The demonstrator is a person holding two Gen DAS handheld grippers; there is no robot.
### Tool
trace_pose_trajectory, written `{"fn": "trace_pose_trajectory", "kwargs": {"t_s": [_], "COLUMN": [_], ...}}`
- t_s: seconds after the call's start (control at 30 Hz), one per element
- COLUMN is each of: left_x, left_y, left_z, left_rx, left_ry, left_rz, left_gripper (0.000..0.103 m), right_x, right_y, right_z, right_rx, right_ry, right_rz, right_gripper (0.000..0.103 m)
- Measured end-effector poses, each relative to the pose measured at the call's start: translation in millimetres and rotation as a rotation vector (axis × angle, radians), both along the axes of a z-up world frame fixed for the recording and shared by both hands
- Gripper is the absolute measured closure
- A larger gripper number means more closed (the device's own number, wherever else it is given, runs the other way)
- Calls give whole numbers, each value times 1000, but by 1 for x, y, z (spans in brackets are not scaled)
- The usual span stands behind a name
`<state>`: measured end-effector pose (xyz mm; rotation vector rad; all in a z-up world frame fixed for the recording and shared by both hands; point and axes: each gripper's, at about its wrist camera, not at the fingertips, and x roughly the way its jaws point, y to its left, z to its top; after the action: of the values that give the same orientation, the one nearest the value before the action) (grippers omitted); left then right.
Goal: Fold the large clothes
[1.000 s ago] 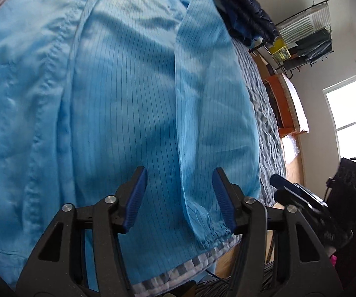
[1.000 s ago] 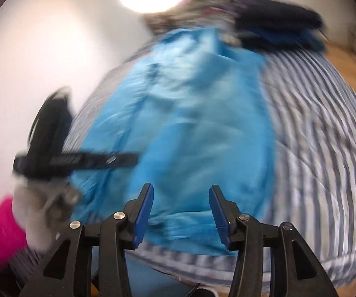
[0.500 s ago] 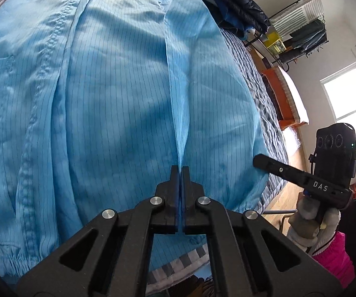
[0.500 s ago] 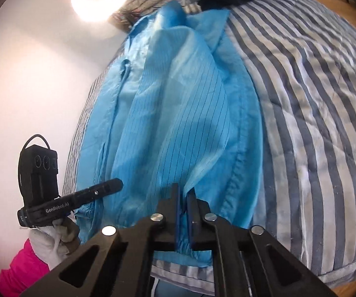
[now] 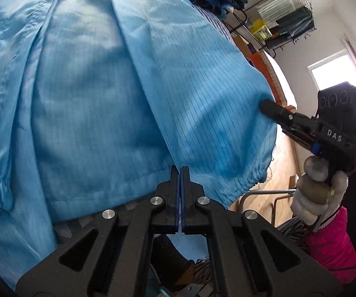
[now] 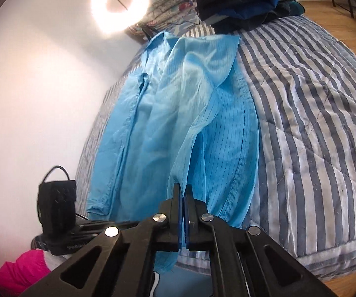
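Striped quilted bed [image 6: 314, 123] carries the thin, pinstriped light-blue garment [image 6: 178, 123], whose fold is now pinched up off the flat by both the left gripper [image 5: 180, 173] and right gripper [image 6: 183, 190], jaws open a second ago and now clenched on fabric, so folding can begin.

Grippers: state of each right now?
Left gripper: closed, pinching a fold of the light blue garment near its hem.
Right gripper: closed, pinching the same garment's edge, lifted off the striped bed cover.
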<state>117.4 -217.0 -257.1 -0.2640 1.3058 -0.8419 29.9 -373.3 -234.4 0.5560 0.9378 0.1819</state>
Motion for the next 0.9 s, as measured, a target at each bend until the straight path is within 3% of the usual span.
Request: {"fn": "trace_pose_trajectory", "kwargs": {"t_s": [0.13,0.23,0.37,0.47,0.57,0.63,0.7,0.77,0.8,0.83,0.9], "left_x": [-3,-13,-26,-33,-34,-39,-41,-41,-41,-41,-41], "left_y": [-1,1,-4,-4,3,2,-1,3,6,11,19], "left_z": [6,2,-2,4,6,13,17,21,25,31,40], "left_rx": [-14,-6,20,44,29,60,74,68,62,58,53], "left_ry": [-9,3,-5,-41,-26,-70,-67,-64,-69,-78,-112], "left_rz": [-39,-68,-116,-128,-123,-139,-155,-154,-156,-152,-134], "left_gripper": [103,103,103,103,103,103,103,103,103,103,103], "right_x": [-15,-14,-13,-14,-15,-17,-18,-19,-20,-21,-19], "right_y": [6,9,-4,-13,-20,-21,-18,-16,-15,-16,-29], "right_z": [2,-15,-29,-26,-19,-17,-17,-15,-11,-7,1], "right_rx": [-33,-107,-118,-82,-139,-149,-95,-88,-115,-137,-101], "right_ry": [-1,81,145,136,131,132,137,146,133,116,68], "right_rz": [43,58,7,-19,-55,-36,53,114,118,108,67], "right_gripper": [103,103,103,103,103,103,102,92,75,68,68]}}
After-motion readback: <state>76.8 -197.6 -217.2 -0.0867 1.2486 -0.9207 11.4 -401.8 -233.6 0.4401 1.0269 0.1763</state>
